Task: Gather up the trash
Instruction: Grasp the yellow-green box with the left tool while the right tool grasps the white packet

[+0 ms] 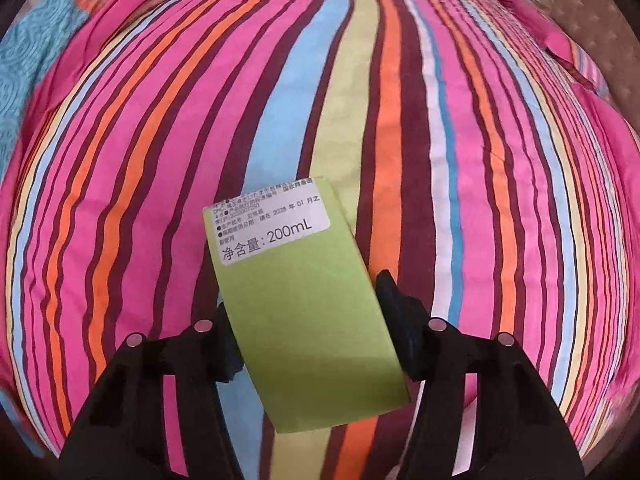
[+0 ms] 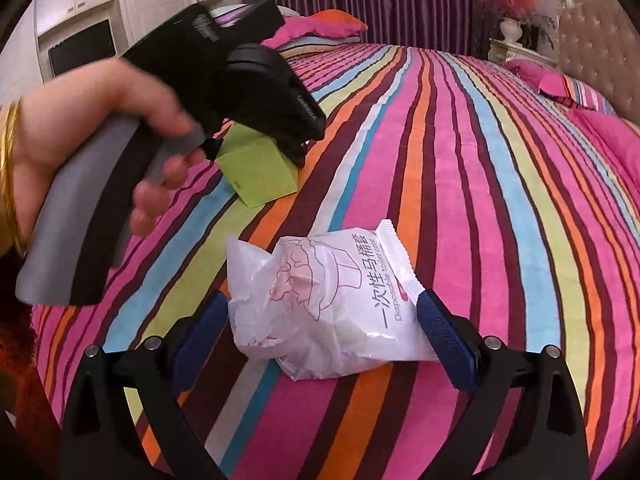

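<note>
Left wrist view puts the green carton (image 1: 304, 300) squarely between my left gripper (image 1: 308, 312) fingers, its long axis running straight ahead along them and slightly canted, and I read the pads as clamped on its two long sides. On the right, the white toilet-cover packet (image 2: 328, 300) lies on the striped bedspread (image 2: 500, 200) between my right gripper (image 2: 324, 320), jaws wide and not yet pressing; its length runs across the gap, so I'd judge closing comes next.
</note>
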The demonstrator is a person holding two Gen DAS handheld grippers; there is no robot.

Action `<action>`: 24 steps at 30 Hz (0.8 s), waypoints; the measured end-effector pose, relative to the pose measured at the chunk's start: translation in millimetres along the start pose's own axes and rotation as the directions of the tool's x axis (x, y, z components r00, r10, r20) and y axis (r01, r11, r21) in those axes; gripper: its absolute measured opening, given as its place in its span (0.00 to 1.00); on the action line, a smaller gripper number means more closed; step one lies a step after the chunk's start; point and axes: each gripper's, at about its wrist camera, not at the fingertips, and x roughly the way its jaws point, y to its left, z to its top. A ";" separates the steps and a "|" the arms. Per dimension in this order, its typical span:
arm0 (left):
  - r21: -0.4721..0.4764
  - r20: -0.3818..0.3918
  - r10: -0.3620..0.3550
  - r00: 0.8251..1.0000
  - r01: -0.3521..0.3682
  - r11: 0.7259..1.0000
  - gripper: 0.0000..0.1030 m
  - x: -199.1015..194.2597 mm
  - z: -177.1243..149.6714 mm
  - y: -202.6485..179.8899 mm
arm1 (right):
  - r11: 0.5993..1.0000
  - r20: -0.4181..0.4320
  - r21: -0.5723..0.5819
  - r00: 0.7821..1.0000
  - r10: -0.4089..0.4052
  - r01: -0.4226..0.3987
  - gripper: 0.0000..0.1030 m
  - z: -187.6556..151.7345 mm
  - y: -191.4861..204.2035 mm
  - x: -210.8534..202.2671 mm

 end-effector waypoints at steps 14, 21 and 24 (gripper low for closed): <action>0.079 0.052 -0.044 0.998 0.039 0.996 0.54 -8.3 -7.1 7.3 | 0.998 -0.043 -0.021 0.997 -0.066 0.065 0.79 4.9 5.5 13.7; 0.097 0.074 -0.072 0.995 0.064 0.993 0.54 -18.5 -20.2 27.1 | 0.997 -0.044 0.039 0.996 -0.071 0.073 0.67 3.3 -3.5 3.2; 0.119 0.092 -0.067 0.994 0.055 0.991 0.54 -24.0 -28.5 34.0 | 0.994 -0.042 0.059 0.995 -0.093 0.096 0.66 1.6 -3.9 -2.3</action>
